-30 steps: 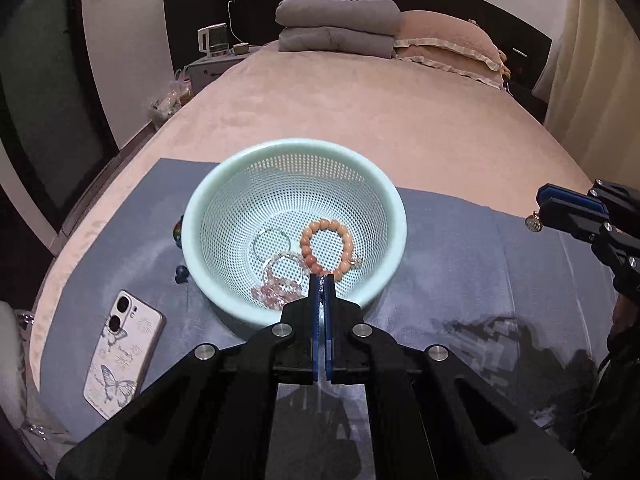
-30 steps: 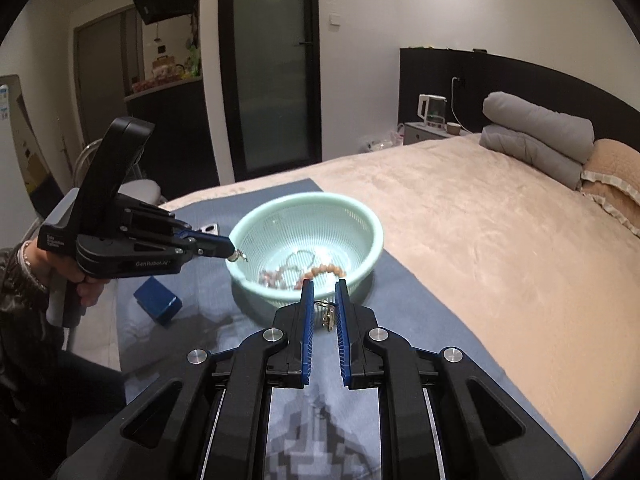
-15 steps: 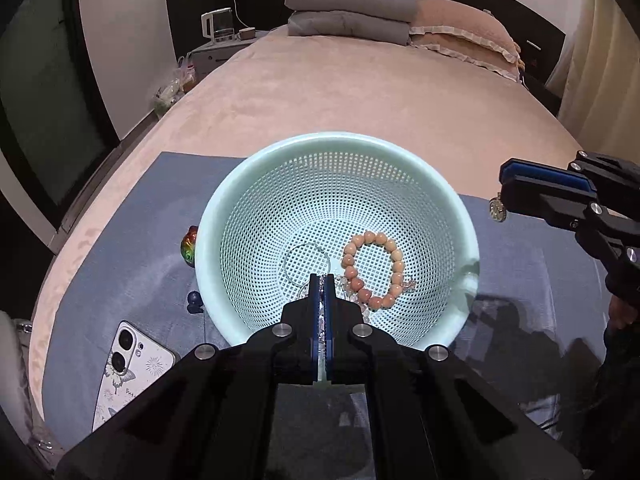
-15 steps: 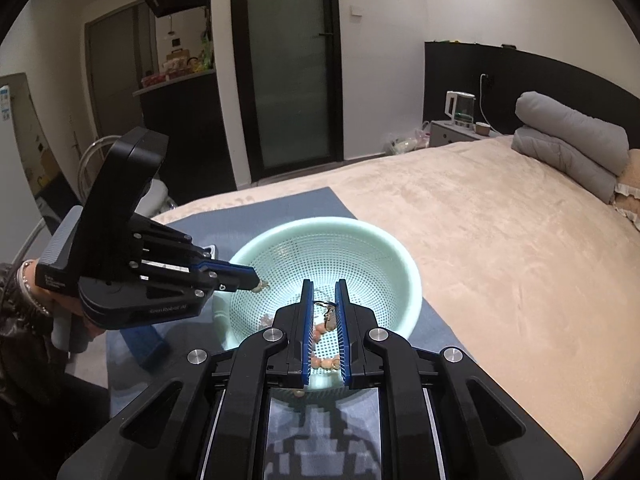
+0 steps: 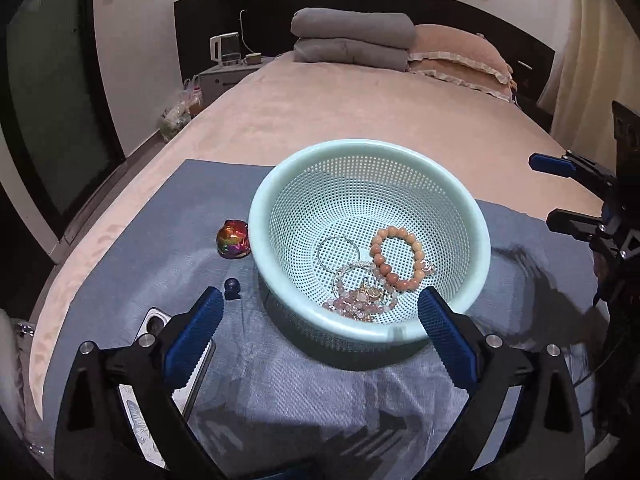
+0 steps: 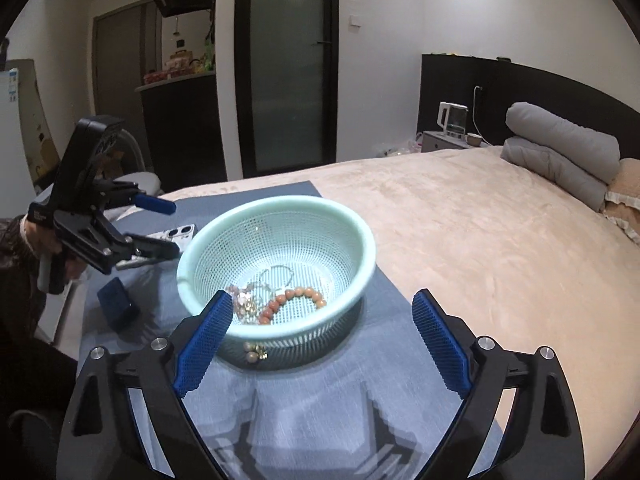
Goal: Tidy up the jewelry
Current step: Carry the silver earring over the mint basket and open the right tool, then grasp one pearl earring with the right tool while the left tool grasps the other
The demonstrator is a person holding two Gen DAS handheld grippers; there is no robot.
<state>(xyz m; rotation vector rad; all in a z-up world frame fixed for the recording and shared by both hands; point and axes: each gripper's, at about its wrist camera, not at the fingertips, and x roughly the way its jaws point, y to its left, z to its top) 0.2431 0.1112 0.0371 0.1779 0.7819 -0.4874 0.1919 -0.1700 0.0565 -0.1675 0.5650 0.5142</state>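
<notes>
Jewelry (image 5: 368, 288) lies tangled in the basket (image 5: 476, 236); both my grippers (image 5: 320, 320) (image 6: 320, 328) gape empty. Pearl earrings (image 6: 254, 352) outside could get knocked off the cloth (image 6: 320, 400).

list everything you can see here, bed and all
basket: 1, mint green, on the blue cloth
bead bracelet: 1, orange, inside the basket
thin ring bangle: 1, silver, inside the basket
pink bead jewelry pile: 1 tangle, pink and gold, basket's near side
pearl earrings: small cluster, pearl and gold, on the cloth by the basket
iridescent trinket: 1, rainbow, left of the basket
small dark bead: 1, dark blue, on the cloth
phone: 1, white, on the cloth
small box: 1, blue, on the cloth
cloth: 1, blue-grey, on the bed
folded blankets: 2, grey, at the headboard
pillow: 1, peach
kettle: 1, nightstand
left tongs: open
right tongs: open
</notes>
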